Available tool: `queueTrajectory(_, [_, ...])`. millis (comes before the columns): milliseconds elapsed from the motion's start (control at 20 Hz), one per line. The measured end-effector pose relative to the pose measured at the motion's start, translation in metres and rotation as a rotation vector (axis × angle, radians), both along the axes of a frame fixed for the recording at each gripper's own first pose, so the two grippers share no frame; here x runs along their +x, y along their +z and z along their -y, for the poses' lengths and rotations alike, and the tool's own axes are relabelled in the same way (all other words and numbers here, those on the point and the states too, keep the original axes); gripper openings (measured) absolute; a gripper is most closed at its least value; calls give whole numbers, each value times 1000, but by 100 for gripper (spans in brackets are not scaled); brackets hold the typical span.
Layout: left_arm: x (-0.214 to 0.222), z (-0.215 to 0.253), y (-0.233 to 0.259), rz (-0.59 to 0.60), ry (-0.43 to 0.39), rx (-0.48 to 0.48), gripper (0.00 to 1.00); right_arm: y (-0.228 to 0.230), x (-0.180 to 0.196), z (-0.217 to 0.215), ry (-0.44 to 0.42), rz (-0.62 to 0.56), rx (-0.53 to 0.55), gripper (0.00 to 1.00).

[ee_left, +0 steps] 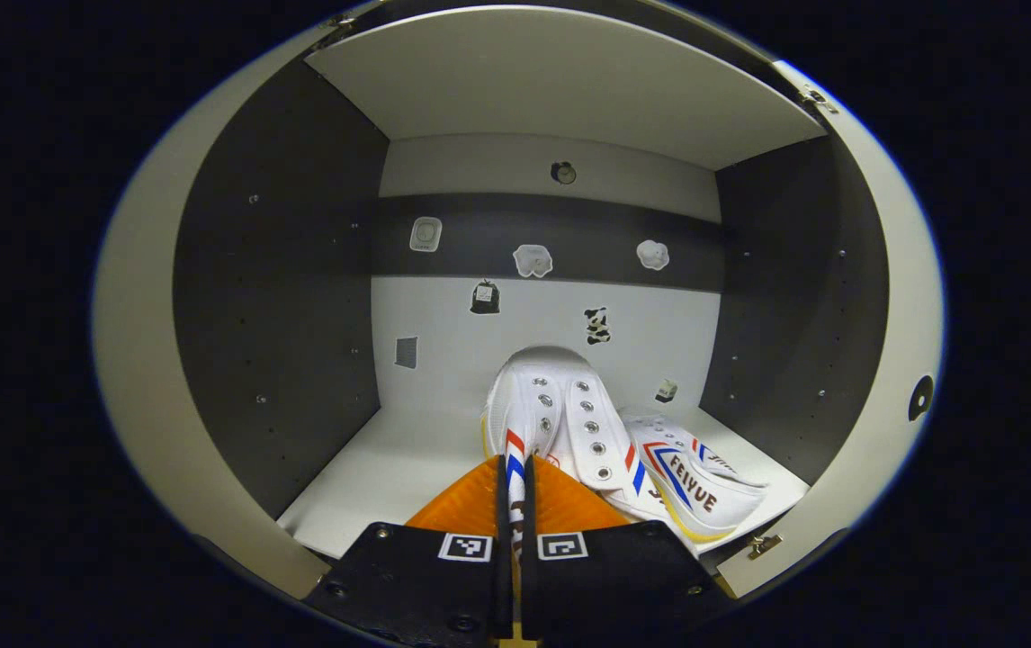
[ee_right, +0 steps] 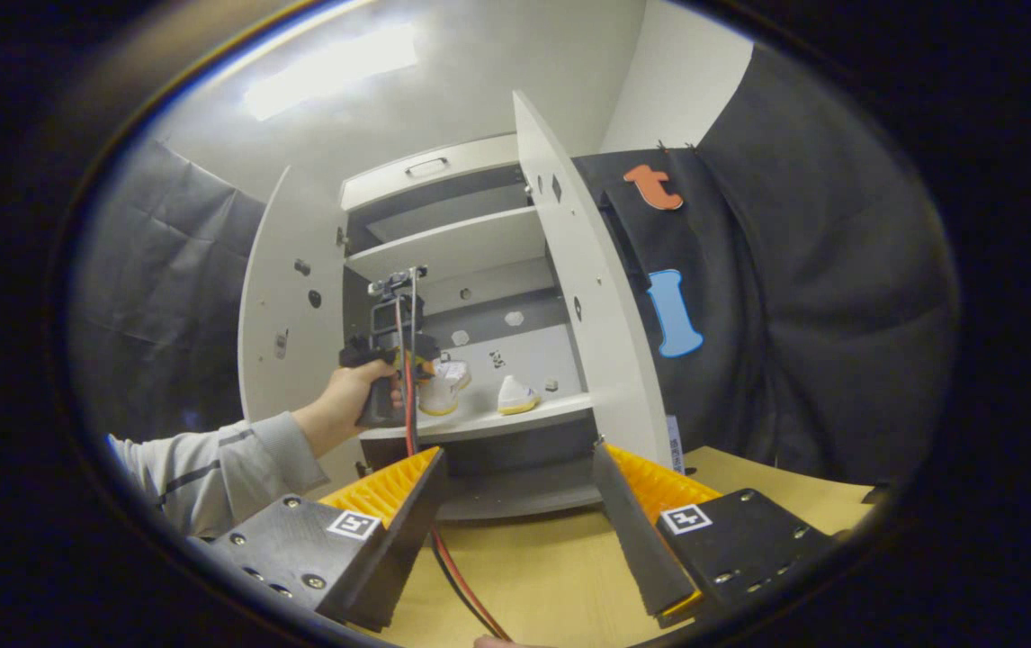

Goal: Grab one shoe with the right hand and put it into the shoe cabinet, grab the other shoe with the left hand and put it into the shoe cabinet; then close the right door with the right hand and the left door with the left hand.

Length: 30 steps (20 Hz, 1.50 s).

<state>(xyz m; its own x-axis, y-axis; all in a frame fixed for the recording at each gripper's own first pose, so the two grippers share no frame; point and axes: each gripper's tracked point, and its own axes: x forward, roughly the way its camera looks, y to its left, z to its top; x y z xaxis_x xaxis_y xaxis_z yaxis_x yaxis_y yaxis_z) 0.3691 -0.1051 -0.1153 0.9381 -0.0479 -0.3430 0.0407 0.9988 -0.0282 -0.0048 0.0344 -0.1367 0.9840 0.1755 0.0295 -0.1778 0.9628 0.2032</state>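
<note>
White canvas shoe with red-blue stripes, heel clamped in left tongs, sits on cabinet shelf beside second white shoe.

Right gripper view: right tongs spread, holding nothing, above wooden worktop; both cabinet doors open.

I count two shoes on the shelf of one cabinet, two open doors, two tools, and one hand holding the far tool.
</note>
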Motion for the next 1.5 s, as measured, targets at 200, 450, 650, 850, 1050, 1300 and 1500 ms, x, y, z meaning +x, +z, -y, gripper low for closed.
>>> queueTrajectory(200, [25, -3, -28, -36, 25, -9, 5, -6, 4, 6, -25, -17, -55, 97])
queueTrajectory(450, [33, -5, -45, -55, 10, -49, 8, -4, 9, 15, -46, -14, 6, 97])
queueTrajectory(650, [34, -7, -40, -14, -4, -36, 14, -1, 7, 23, -70, -5, -15, 97])
queueTrajectory(850, [26, -23, -28, 26, 28, 4, 45, 5, 1, 20, -60, 11, -21, 97])
queueTrajectory(1050, [-2, -29, -23, 17, 9, -23, 65, 13, -4, 20, -72, 35, -47, 97])
queueTrajectory(1300, [-61, -20, -7, 26, -105, 23, 83, 22, -7, 31, -118, 56, -76, 97])
queueTrajectory(1500, [-111, -25, 21, 100, -132, 54, 98, 18, -4, 49, -168, 43, -65, 97])
